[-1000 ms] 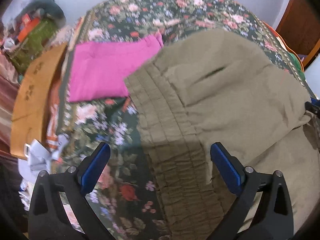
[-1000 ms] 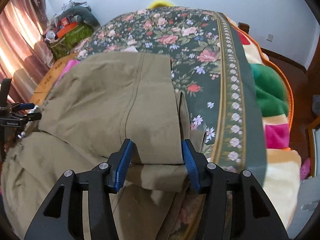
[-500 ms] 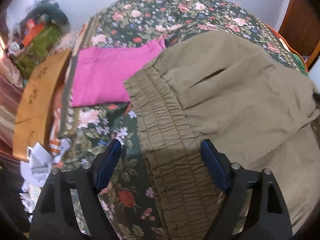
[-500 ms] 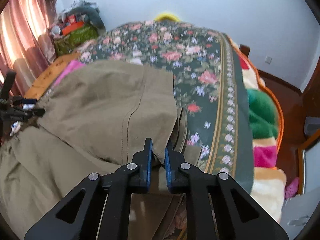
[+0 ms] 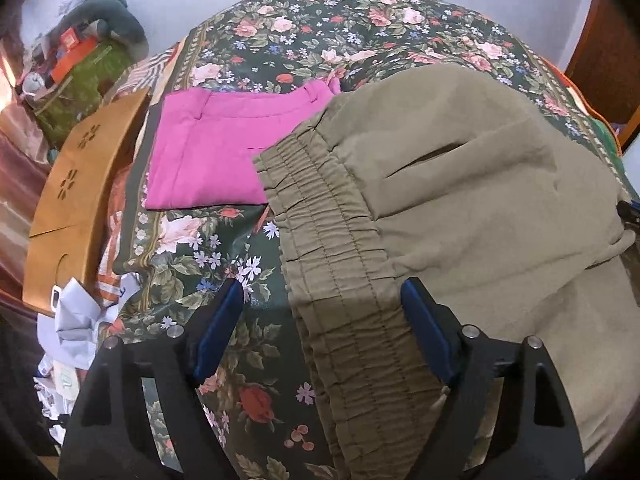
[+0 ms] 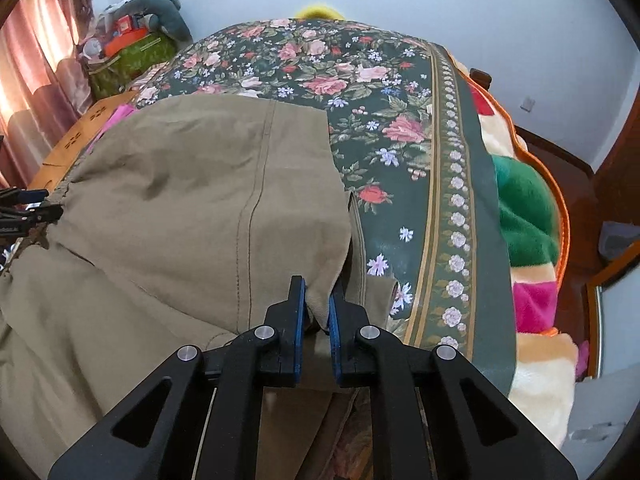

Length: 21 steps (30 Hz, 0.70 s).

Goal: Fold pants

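Note:
Olive pants (image 5: 480, 184) lie folded over on a floral bedspread (image 5: 320, 40). Their gathered elastic waistband (image 5: 340, 264) runs between the fingers of my left gripper (image 5: 320, 320), which stands open. Its left pad hangs over the bedspread, clear of the cloth, and its right pad is at the waistband's inner edge. In the right wrist view the pants (image 6: 180, 184) show a long seam, and my right gripper (image 6: 317, 308) is shut on the near corner of the folded top layer. The left gripper's tips (image 6: 24, 208) show at that view's far left edge.
A folded pink garment (image 5: 208, 152) lies just beyond the waistband. A brown wooden board (image 5: 76, 184) stands at the bed's left side, with a heap of clutter (image 6: 128, 48) behind it. A multicoloured blanket (image 6: 524, 216) hangs off the bed's right side.
My right gripper's jaws closed from wide apart onto the corner of the folded pants. The left jaws narrowed somewhat around the waistband.

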Each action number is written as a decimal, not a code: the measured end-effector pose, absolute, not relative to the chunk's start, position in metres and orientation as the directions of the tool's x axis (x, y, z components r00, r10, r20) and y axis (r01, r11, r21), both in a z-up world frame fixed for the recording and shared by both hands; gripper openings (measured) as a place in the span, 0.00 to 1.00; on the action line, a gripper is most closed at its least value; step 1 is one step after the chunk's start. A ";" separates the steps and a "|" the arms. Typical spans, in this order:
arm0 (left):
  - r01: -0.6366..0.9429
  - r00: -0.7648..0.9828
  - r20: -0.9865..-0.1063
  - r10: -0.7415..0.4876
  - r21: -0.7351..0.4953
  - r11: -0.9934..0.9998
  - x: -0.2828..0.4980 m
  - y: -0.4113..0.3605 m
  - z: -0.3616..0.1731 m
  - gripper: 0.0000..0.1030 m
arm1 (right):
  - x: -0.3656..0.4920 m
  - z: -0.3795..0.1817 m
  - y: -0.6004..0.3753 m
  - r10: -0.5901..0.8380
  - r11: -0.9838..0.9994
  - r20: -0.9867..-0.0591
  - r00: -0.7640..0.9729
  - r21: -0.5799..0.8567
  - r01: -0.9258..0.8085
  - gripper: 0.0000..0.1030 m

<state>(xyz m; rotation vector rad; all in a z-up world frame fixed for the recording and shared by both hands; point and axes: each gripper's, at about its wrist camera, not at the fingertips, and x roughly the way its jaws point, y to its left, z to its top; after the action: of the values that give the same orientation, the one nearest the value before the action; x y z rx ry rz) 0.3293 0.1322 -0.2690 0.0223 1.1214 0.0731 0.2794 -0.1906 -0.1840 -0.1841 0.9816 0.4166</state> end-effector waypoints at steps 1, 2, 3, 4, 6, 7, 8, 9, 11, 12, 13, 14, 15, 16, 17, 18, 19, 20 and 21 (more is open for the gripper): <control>-0.055 0.430 -0.900 0.063 0.044 0.998 0.328 0.134 -0.267 0.80 | 0.278 -0.179 -0.192 0.260 0.906 -0.829 0.495 0.032 -0.422 0.12; -0.062 0.429 -0.901 0.061 0.038 0.997 0.327 0.134 -0.264 0.80 | 0.275 -0.173 -0.193 0.254 0.906 -0.823 0.508 0.019 -0.423 0.14; -0.064 0.432 -0.900 0.060 0.036 0.997 0.325 0.135 -0.260 0.80 | 0.271 -0.168 -0.193 0.247 0.907 -0.817 0.520 0.005 -0.422 0.15; -0.064 0.440 -0.896 0.061 0.036 0.997 0.322 0.135 -0.256 0.80 | 0.269 -0.163 -0.194 0.241 0.908 -0.811 0.533 -0.006 -0.419 0.15; -0.071 0.465 -0.880 0.099 0.074 0.995 0.317 0.134 -0.244 0.80 | 0.264 -0.150 -0.199 0.247 0.908 -0.794 0.556 -0.011 -0.418 0.17; -0.071 0.480 -0.868 0.127 0.105 0.992 0.315 0.133 -0.237 0.80 | 0.263 -0.145 -0.201 0.250 0.910 -0.787 0.563 -0.007 -0.415 0.21; -0.067 0.488 -0.862 0.133 0.115 0.991 0.314 0.134 -0.233 0.80 | 0.262 -0.138 -0.203 0.257 0.912 -0.780 0.571 0.000 -0.411 0.24; -0.061 0.498 -0.857 0.132 0.117 0.991 0.313 0.135 -0.227 0.80 | 0.263 -0.135 -0.203 0.262 0.913 -0.775 0.576 0.005 -0.408 0.30; -0.061 0.514 -0.847 0.134 0.120 0.991 0.313 0.138 -0.217 0.81 | 0.261 -0.122 -0.203 0.276 0.914 -0.749 0.602 0.011 -0.405 0.34; -0.065 0.521 -0.842 0.139 0.123 0.990 0.313 0.139 -0.212 0.82 | 0.263 -0.116 -0.201 0.281 0.913 -0.740 0.610 0.012 -0.407 0.36; -0.071 0.530 -0.835 0.146 0.127 0.989 0.315 0.142 -0.206 0.84 | 0.263 -0.112 -0.200 0.285 0.913 -0.733 0.618 0.012 -0.408 0.39; -0.077 0.535 -0.832 0.148 0.127 0.989 0.317 0.145 -0.202 0.85 | 0.265 -0.107 -0.197 0.295 0.911 -0.722 0.626 0.016 -0.411 0.40; -0.084 0.539 -0.829 0.149 0.123 0.989 0.319 0.147 -0.199 0.87 | 0.267 -0.103 -0.195 0.304 0.910 -0.713 0.632 0.021 -0.414 0.44; -0.096 0.545 -0.826 0.148 0.114 0.989 0.323 0.151 -0.195 0.87 | 0.269 -0.100 -0.192 0.312 0.909 -0.706 0.635 0.027 -0.417 0.46; -0.103 0.547 -0.824 0.147 0.108 0.989 0.326 0.154 -0.193 0.88 | 0.271 -0.098 -0.189 0.320 0.907 -0.702 0.637 0.032 -0.421 0.46; -0.112 0.546 -0.825 0.145 0.100 0.989 0.331 0.158 -0.191 0.89 | 0.275 -0.095 -0.186 0.328 0.904 -0.698 0.636 0.035 -0.427 0.46; -0.121 0.542 -0.828 0.145 0.094 0.988 0.337 0.162 -0.191 0.90 | 0.280 -0.094 -0.181 0.333 0.901 -0.696 0.636 0.036 -0.433 0.47; -0.128 0.538 -0.830 0.145 0.089 0.988 0.342 0.164 -0.192 0.90 | 0.286 -0.094 -0.175 0.337 0.898 -0.695 0.636 0.033 -0.439 0.47; -0.135 0.533 -0.834 0.144 0.084 0.987 0.347 0.168 -0.193 0.90 | 0.291 -0.094 -0.172 0.338 0.897 -0.694 0.635 0.033 -0.442 0.48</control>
<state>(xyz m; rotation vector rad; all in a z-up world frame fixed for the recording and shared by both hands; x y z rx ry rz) 0.3473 0.1680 -0.1925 0.0093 0.9954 0.1665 0.2909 -0.1720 -0.0941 -0.1450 0.7615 0.4473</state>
